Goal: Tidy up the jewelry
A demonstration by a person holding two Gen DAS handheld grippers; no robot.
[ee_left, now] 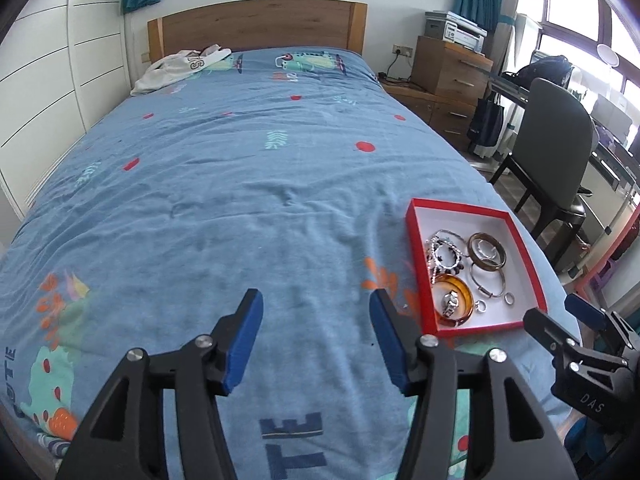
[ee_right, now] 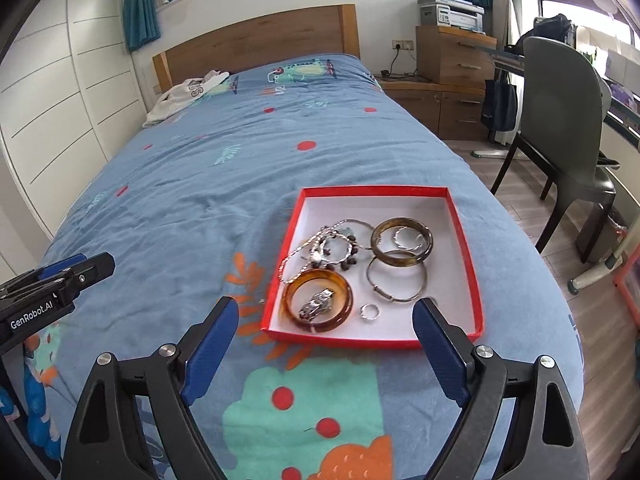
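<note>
Jewelry lies all together inside the red box (ee_right: 376, 194) on the bed (ee_right: 192, 200): an amber bangle (ee_right: 318, 300), a brown bangle (ee_right: 402, 242), silver hoops, chains, small rings. Both the left gripper (ee_left: 316, 300) and the right gripper (ee_right: 326, 312) are spread and hold nothing. This fits a finished sorting or one still waiting. Any grasp should take one piece, slowly. The tangled chains are hard to separate by eye.

Chair (ee_right: 560, 120) cut off at right edge

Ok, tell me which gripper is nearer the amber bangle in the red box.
Right. The right gripper hovers just before the amber bangle; the left gripper is off to its left, over the blue bedspread.
</note>
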